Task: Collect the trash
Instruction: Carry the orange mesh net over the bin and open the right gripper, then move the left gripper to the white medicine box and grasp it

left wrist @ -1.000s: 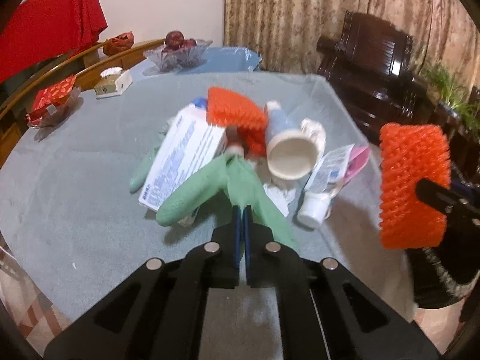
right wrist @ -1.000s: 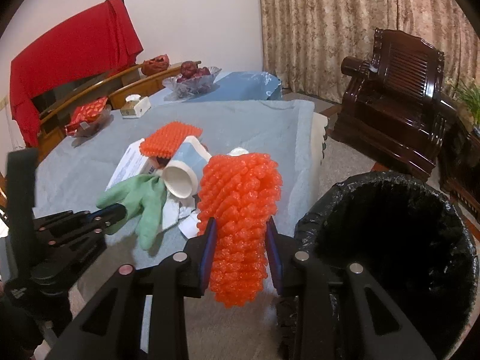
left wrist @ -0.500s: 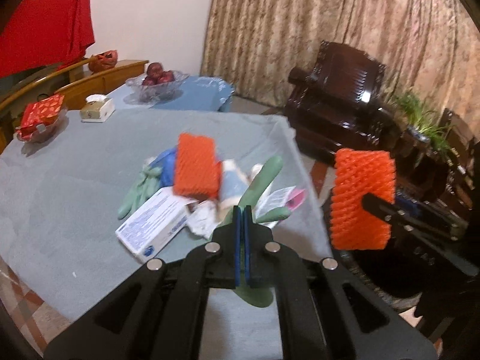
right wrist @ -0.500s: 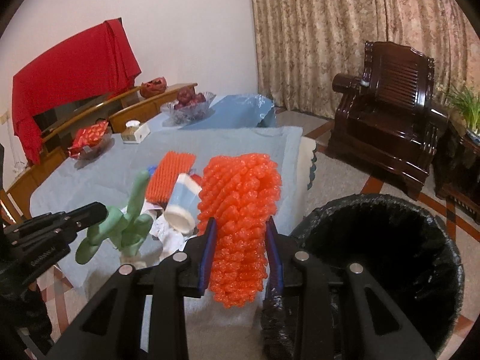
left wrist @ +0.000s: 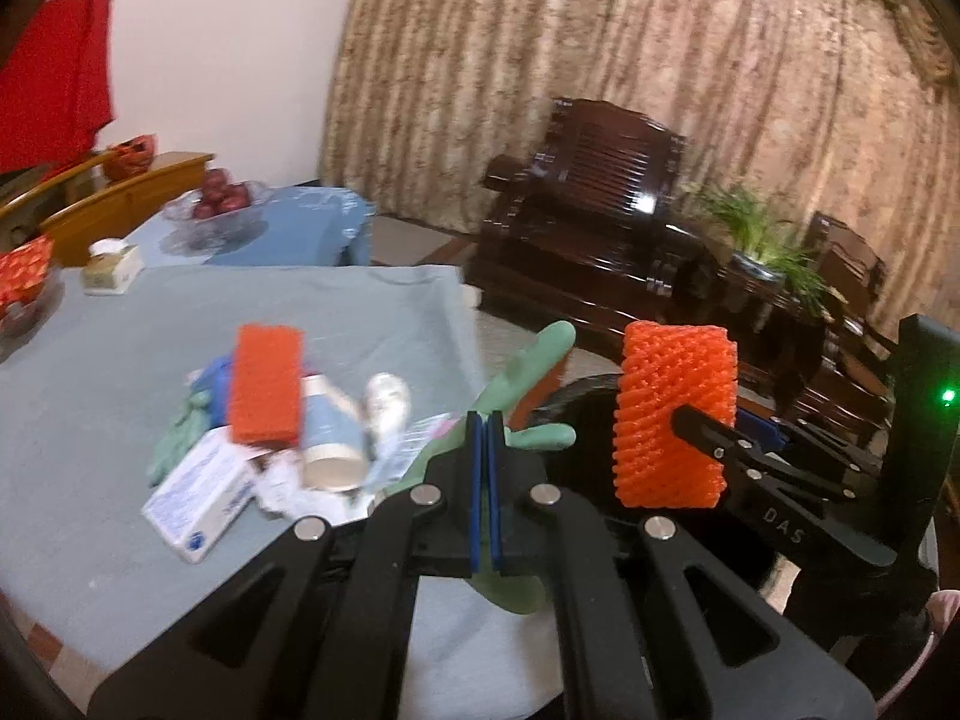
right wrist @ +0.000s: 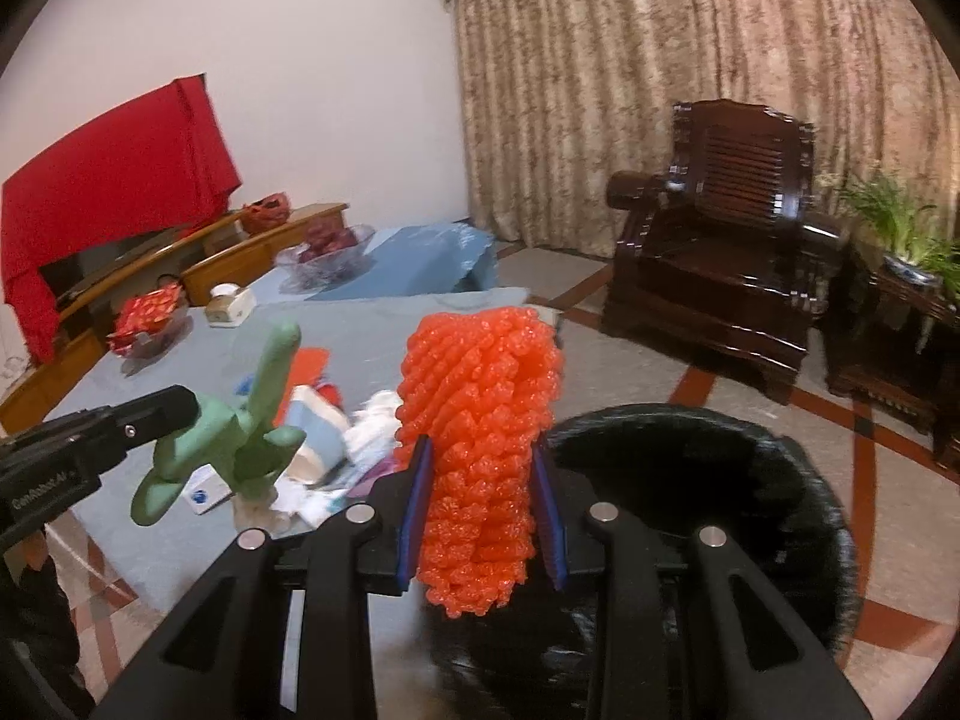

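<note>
Your left tongs (left wrist: 486,429) are pressed together on a soft green rubber glove (left wrist: 528,384), held up in the air off the tabletop, its fingers sticking up and sideways. Your right tongs (right wrist: 480,498) are clamped on an orange foam mesh fruit sleeve (right wrist: 480,420), held upright just above the rim of a round bin lined with a black plastic bag (right wrist: 750,480); the bin stands on the floor just beside the tabletop's edge.

Count of orange mesh sleeves: two. One is in your right tongs, and a second orange foam mesh sleeve (left wrist: 267,384) lies on top of the trash pile. Green gloves: two. One is in your left tongs, and a second green glove (left wrist: 177,444) lies flat at the pile's left side.

The rest of the pile, one of each: a white and blue cardboard box (left wrist: 201,492), a pale blue paper cup lying on its side (left wrist: 330,441), a white squeeze tube (left wrist: 387,405), crumpled white paper (left wrist: 282,483). The smaller scraps are blurred.

The tabletop (left wrist: 108,348) is covered in grey-blue cloth. At its far end are a glass bowl of dark red fruit (left wrist: 219,204), a small tissue box (left wrist: 111,267) and a red patterned packet (left wrist: 21,276).

Room: beige patterned curtain (left wrist: 630,72), dark carved wooden armchair (right wrist: 720,252), potted green plant (right wrist: 900,234), red cloth (right wrist: 114,168) hung against the white wall, tiled floor (right wrist: 888,432) with red lines.
</note>
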{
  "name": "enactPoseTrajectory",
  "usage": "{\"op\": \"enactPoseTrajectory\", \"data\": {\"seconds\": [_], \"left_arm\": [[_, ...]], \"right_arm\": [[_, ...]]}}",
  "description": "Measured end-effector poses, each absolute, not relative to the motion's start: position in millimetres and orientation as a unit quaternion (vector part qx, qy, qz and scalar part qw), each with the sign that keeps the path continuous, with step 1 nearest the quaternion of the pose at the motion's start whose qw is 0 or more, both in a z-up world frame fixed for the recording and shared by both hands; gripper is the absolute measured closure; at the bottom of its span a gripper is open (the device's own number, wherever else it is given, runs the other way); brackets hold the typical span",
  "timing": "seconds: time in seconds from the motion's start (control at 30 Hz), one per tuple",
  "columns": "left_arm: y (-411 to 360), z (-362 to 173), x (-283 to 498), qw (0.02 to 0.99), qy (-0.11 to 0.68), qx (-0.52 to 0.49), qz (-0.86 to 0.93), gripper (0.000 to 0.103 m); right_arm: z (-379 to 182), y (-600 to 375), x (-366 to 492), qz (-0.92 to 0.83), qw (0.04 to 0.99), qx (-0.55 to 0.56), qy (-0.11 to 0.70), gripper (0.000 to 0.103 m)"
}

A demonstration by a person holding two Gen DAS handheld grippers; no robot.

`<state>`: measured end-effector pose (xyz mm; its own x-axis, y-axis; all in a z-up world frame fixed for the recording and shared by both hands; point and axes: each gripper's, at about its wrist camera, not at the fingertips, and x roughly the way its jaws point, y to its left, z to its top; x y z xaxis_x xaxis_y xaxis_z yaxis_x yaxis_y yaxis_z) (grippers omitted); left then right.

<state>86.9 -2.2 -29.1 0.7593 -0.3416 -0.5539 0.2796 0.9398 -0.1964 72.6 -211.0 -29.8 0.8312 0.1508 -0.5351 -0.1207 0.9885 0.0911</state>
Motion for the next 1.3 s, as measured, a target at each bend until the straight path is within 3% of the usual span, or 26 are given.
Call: {"op": "enactPoseTrajectory", "data": {"seconds": [0.27, 0.6, 0.7, 0.77, 0.8, 0.9, 1.07, 1.13, 1.3], "left_arm": [[-74, -41, 103, 0.915, 0.318, -0.03, -0.247, 0.102], [-145, -91, 123, 0.876, 0.37, -0.003, -0.308, 0.101], [-148, -102, 125, 0.872, 0.379, 0.002, -0.308, 0.093], [-145, -103, 125, 0.875, 0.378, 0.004, -0.304, 0.078], [-143, -103, 125, 0.877, 0.377, 0.003, -0.299, 0.067], [-130, -101, 124, 0.881, 0.375, -0.003, -0.287, 0.063], [-100, -87, 120, 0.902, 0.355, -0.012, -0.246, 0.039], [-82, -80, 116, 0.914, 0.34, -0.016, -0.221, 0.029], [-33, -64, 108, 0.937, 0.314, -0.015, -0.153, 0.023]], "right_arm": [[-51, -271, 57, -0.002, 0.951, 0.045, 0.306, 0.071], [-97, -317, 45, -0.057, 0.929, 0.062, 0.361, 0.068], [-105, -321, 42, -0.067, 0.924, 0.061, 0.371, 0.059], [-106, -322, 39, -0.073, 0.924, 0.059, 0.37, 0.046], [-106, -323, 37, -0.075, 0.925, 0.059, 0.368, 0.044], [-103, -322, 37, -0.078, 0.926, 0.058, 0.364, 0.035], [-88, -310, 40, -0.073, 0.937, 0.051, 0.338, 0.01], [-82, -300, 43, -0.062, 0.94, 0.051, 0.331, 0.007], [-70, -262, 55, -0.019, 0.948, 0.045, 0.314, 0.006]]}}
